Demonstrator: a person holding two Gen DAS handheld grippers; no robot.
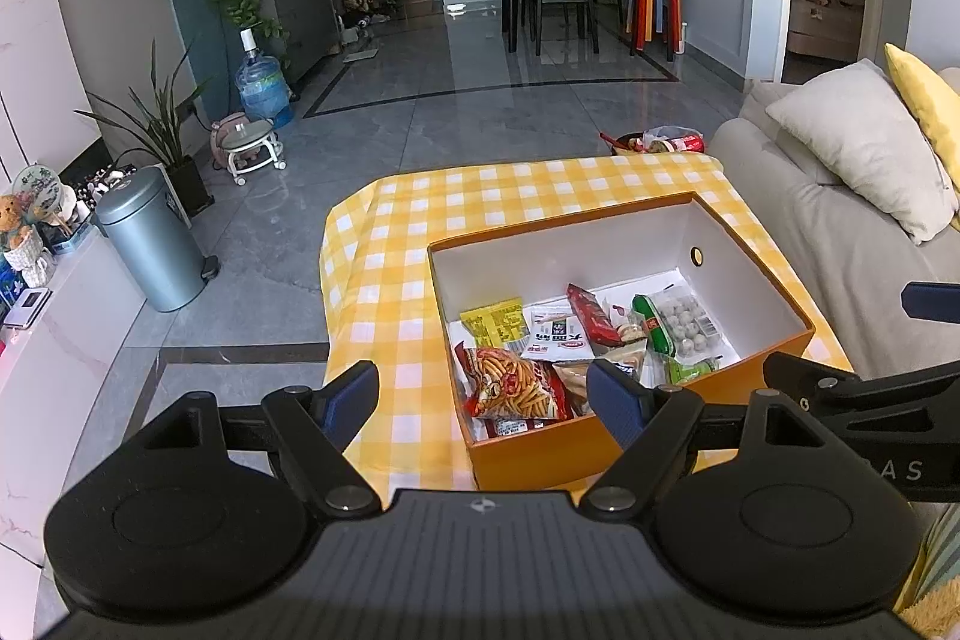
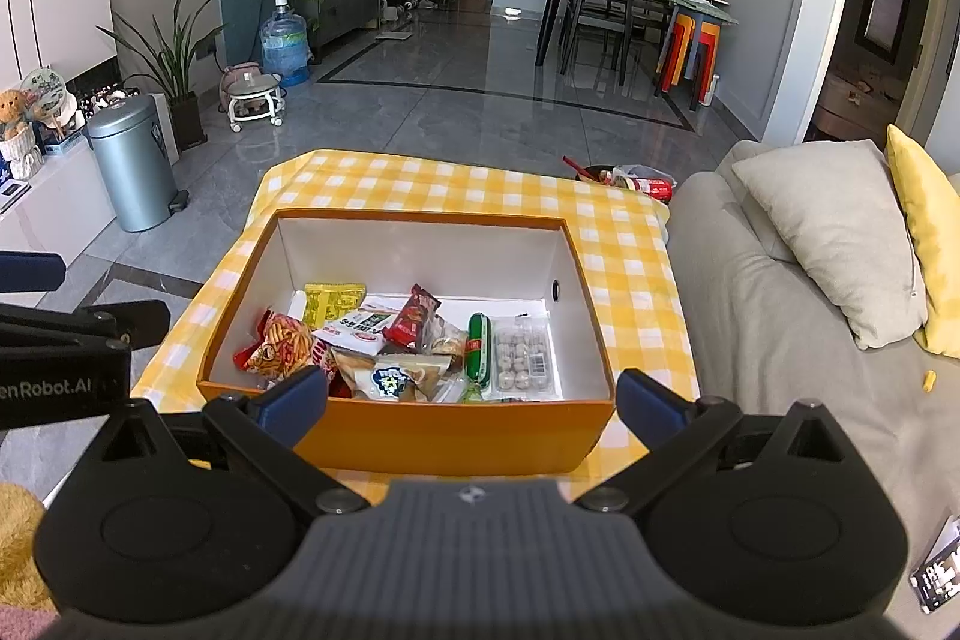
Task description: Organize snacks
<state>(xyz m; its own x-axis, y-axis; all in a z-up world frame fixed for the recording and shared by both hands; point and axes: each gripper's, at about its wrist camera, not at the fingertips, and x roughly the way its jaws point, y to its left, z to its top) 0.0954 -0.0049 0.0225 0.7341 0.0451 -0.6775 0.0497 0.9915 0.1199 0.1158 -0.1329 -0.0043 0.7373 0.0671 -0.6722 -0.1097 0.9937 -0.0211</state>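
Note:
An orange box (image 1: 762, 373) (image 2: 420, 436) with white inner walls stands on the yellow checked tablecloth (image 1: 396, 244) (image 2: 420, 178). Inside lie several snack packs: a red pack of fried sticks (image 1: 516, 388) (image 2: 282, 343), a yellow packet (image 1: 495, 321) (image 2: 333, 301), a red wrapper (image 1: 591, 313) (image 2: 414, 319), a green sausage (image 2: 479, 346) and a clear tray of round balls (image 1: 687, 322) (image 2: 523, 355). My left gripper (image 1: 483, 400) hovers open over the box's near-left corner, empty. My right gripper (image 2: 474, 397) hangs open and empty before the box's near wall.
A grey sofa (image 2: 780, 316) with a grey cushion (image 1: 864, 148) and a yellow cushion (image 2: 927, 232) lies along the right. Beyond the table's far right corner sits a bowl with packets (image 1: 660, 142) (image 2: 636, 181). A metal bin (image 1: 153, 244) (image 2: 132, 163) stands on the floor at left.

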